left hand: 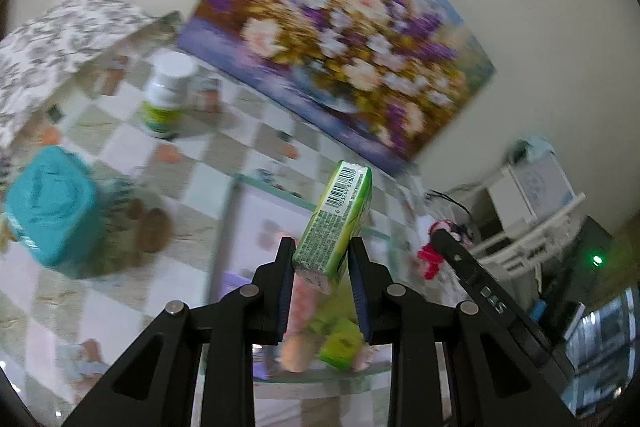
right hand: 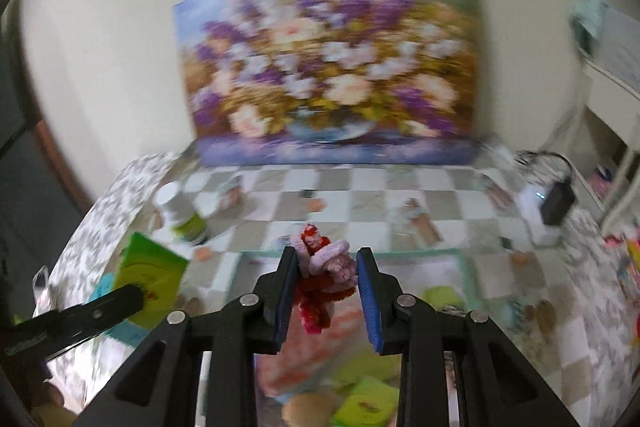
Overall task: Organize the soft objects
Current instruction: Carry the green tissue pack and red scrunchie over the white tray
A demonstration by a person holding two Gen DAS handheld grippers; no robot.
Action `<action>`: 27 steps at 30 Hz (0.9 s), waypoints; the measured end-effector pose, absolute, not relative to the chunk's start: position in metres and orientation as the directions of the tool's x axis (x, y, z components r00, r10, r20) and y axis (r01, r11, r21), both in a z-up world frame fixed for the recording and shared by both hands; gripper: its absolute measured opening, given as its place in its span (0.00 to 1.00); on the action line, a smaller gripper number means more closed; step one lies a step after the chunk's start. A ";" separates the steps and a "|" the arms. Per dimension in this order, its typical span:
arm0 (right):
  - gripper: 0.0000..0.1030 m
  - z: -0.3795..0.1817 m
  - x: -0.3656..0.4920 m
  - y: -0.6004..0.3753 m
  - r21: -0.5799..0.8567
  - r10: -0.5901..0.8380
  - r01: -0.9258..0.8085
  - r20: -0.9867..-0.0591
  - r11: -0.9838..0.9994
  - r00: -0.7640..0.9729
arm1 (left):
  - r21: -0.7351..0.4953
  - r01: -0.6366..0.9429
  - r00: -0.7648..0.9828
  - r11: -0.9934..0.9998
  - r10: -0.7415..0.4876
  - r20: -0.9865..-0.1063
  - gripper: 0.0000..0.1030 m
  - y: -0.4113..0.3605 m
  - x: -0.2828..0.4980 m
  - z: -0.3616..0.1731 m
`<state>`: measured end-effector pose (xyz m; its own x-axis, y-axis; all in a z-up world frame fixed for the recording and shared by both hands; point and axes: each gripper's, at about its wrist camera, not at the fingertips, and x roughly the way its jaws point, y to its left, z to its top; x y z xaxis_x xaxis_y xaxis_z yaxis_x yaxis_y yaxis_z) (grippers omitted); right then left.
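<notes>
I'm looking past both claws at the big flower painting (right hand: 332, 67) leaning against the pale wall (right hand: 120, 7), blurred in both views. Below it the checkered tablecloth (right hand: 360, 199) is covering the table, with a glass tray (right hand: 466, 269) lying under my claws and holding more soft pink and green things, too blurred to name. A teal bundle (left hand: 52, 203) is sitting far left, near a white bottle (left hand: 168, 91) with a green label. A white shelf (left hand: 528, 223) is standing off the right edge, with a black adapter (right hand: 558, 203) and its cable at the right table edge. My left gripper (left hand: 320, 259) is clamping a green tissue pack (left hand: 340, 219), barcode end pointing up, tilted, raised above the tray; jaws narrow, pads pressing on both sides. My right gripper (right hand: 328, 271) is gripping a pink-and-red knitted toy (right hand: 326, 267), fuzzy, dangling below the pads; the left pad is touching it, though whether the right one is touching I cannot tell. Open tablecloth is lying between the tray and the painting.
</notes>
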<state>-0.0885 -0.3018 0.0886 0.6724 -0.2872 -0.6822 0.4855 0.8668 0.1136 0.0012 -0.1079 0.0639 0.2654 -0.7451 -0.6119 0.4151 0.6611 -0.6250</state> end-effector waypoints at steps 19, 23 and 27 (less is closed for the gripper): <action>0.31 0.027 -0.110 -0.355 0.126 -0.276 0.609 -0.807 0.783 0.521 | -0.567 0.445 0.104 0.693 -0.669 -0.736 0.27 -0.170 -0.021 0.014; 0.31 0.007 -0.097 -0.343 0.098 -0.238 0.575 -0.844 0.812 0.480 | -0.563 0.428 0.087 0.707 -0.653 -0.752 0.27 -0.172 -0.018 0.004; 0.31 -0.007 -0.090 -0.336 0.083 -0.213 0.554 -0.868 0.828 0.449 | -0.570 0.401 0.063 0.717 -0.643 -0.763 0.27 -0.170 -0.016 -0.006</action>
